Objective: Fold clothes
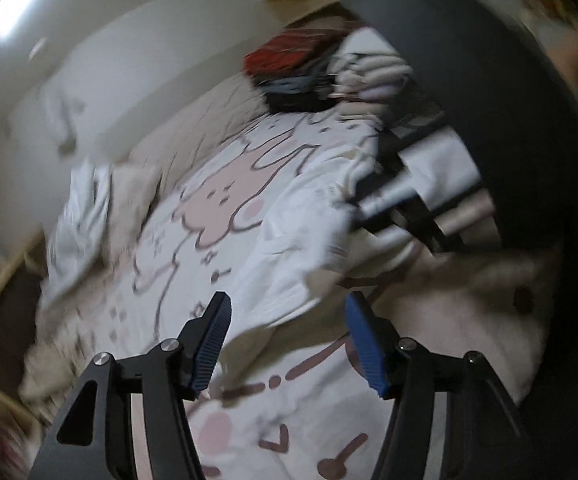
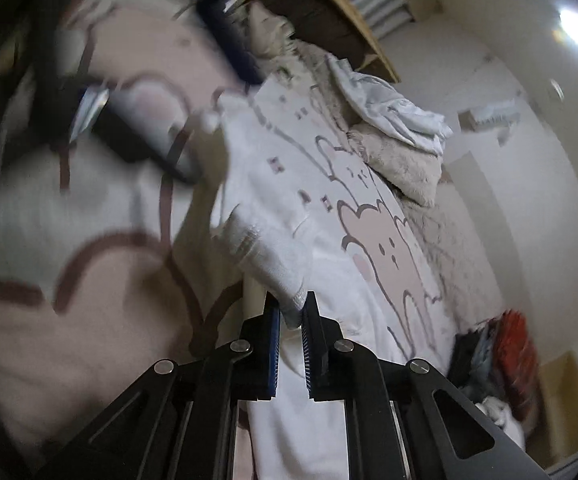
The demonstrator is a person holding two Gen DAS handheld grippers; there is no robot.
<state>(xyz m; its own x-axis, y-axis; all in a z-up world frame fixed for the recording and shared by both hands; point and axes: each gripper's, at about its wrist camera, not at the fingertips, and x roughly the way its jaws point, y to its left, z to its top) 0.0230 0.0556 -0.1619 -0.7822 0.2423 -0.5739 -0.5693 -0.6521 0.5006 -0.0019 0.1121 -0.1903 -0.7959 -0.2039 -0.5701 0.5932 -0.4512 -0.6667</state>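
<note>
In the left wrist view, the left hand-held gripper is seen wide apart, with nothing held. A white garment is spread just ahead of it on a bed cover with pink bunny drawings. A pile of clothes is seen farther back, blurred.

In the right wrist view, the right hand-held gripper is clamped on what looks like the garment's edge, lifted over the bed.
</note>
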